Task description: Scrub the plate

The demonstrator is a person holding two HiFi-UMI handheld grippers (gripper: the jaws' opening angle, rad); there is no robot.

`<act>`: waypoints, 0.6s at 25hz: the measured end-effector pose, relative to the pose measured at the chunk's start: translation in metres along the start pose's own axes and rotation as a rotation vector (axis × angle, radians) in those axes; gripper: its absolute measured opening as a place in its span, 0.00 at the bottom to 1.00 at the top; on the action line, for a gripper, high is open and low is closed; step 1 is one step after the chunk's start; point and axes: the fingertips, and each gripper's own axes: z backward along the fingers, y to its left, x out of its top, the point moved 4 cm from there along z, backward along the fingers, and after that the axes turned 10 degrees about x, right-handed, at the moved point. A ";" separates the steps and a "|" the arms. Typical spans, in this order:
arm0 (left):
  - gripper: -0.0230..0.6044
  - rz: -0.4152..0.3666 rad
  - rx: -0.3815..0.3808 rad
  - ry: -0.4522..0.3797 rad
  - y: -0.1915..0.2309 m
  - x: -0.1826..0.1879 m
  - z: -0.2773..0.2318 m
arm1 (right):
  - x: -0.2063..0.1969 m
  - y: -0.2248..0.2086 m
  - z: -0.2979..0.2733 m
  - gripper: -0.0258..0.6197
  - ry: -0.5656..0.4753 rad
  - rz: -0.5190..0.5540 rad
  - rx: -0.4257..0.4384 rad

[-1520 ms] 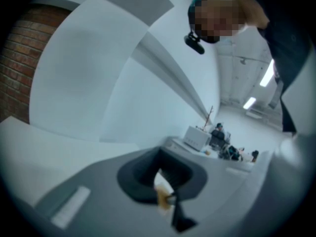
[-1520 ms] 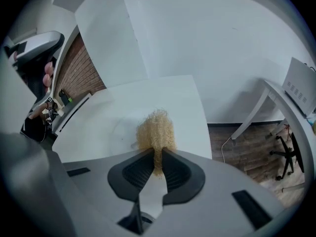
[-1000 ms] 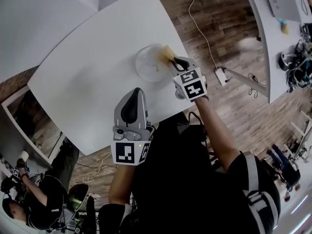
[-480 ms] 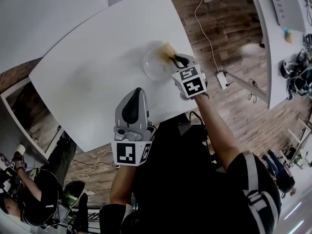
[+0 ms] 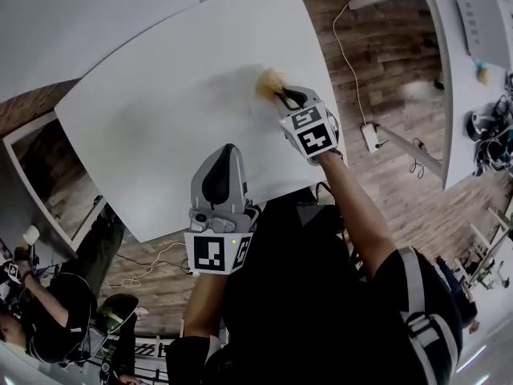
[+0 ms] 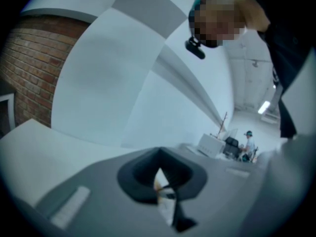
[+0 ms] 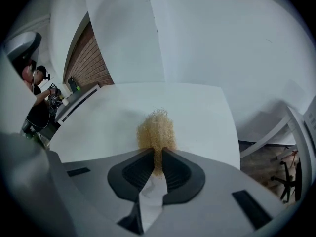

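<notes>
The white bench (image 5: pixel 160 111) fills the middle of the room. Near the bench's right edge the plate (image 5: pixel 255 112) shows only as a faint, blurred pale round. The left hand-held gripper (image 5: pixel 226 151) hangs over the bench's near edge, its jaws together with nothing between them (image 6: pixel 159 173). The right hand-held gripper (image 5: pixel 282 96) reaches over the bench's right side, clamped on a tan wiry scrubber (image 7: pixel 156 130) pressed down at the plate.

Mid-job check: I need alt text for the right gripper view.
The right gripper has its jaws clamped on a wiry golden scrubber, whose tuft sticks out past the tips with the white table behind it. No plate can be made out here. A brick wall and a person are at far left.
</notes>
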 end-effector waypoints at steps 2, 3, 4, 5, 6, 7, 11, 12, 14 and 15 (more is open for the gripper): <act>0.04 0.004 0.006 -0.003 0.002 0.000 0.002 | 0.002 0.005 -0.004 0.11 0.003 0.010 0.011; 0.04 0.007 0.008 -0.004 0.002 -0.001 0.004 | 0.003 0.008 -0.006 0.11 0.005 0.014 0.016; 0.04 0.010 0.009 -0.005 0.003 -0.001 0.005 | 0.003 0.011 -0.007 0.11 0.007 0.018 0.020; 0.04 0.013 0.010 -0.006 0.004 -0.002 0.007 | 0.003 0.014 -0.009 0.11 0.010 0.022 0.024; 0.04 0.015 0.011 -0.006 0.005 -0.003 0.008 | 0.003 0.017 -0.010 0.11 0.012 0.027 0.028; 0.04 0.016 0.012 -0.005 0.005 -0.003 0.010 | 0.003 0.020 -0.011 0.11 0.013 0.032 0.032; 0.04 0.019 0.012 0.002 0.008 -0.006 0.013 | 0.002 0.028 -0.015 0.11 0.018 0.041 0.041; 0.04 0.019 0.011 0.002 0.010 -0.006 0.015 | 0.002 0.030 -0.015 0.11 0.018 0.042 0.042; 0.04 0.020 0.009 0.002 0.012 -0.006 0.018 | 0.001 0.036 -0.015 0.11 0.020 0.043 0.043; 0.04 0.020 0.007 0.003 0.014 -0.006 0.020 | 0.000 0.039 -0.015 0.11 0.022 0.044 0.042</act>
